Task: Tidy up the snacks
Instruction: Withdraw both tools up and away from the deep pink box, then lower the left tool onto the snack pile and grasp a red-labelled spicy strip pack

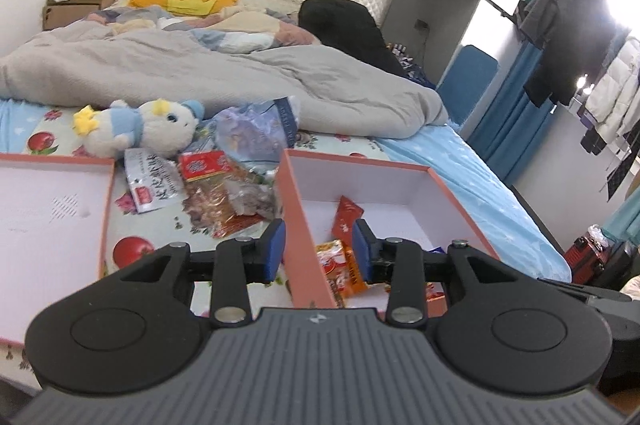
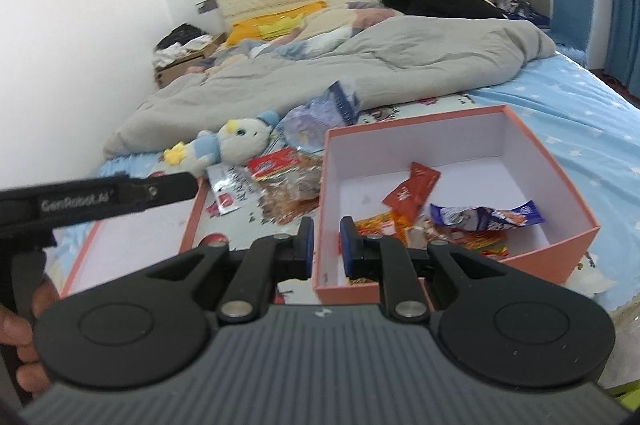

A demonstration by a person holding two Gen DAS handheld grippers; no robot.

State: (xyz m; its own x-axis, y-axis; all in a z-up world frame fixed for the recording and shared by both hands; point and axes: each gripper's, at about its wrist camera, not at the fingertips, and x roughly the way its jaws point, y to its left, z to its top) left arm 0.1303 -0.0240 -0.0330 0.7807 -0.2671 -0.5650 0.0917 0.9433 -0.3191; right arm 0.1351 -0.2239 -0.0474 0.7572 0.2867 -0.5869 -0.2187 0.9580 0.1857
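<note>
A pink box (image 1: 298,201) (image 2: 568,161) with a white inside stands on the bed and holds red, orange and purple snack packets (image 2: 486,215). A red packet (image 1: 347,215) lies inside it. Loose snack packets (image 1: 224,197) (image 2: 288,185) lie on the sheet left of the box. My left gripper (image 1: 319,251) is open and empty, its fingers straddling the box's left wall. My right gripper (image 2: 327,249) is open and empty, with the box's near left corner between its fingers. The left gripper's body (image 2: 92,203) shows at the left of the right wrist view.
The pink box lid (image 1: 48,221) (image 2: 132,245) lies upturned left of the snacks. A plush toy (image 1: 140,129) (image 2: 232,145) and a bluish bag (image 1: 256,133) (image 2: 320,117) lie behind the snacks. A grey duvet (image 1: 200,65) covers the far bed. The bed edge drops at the right.
</note>
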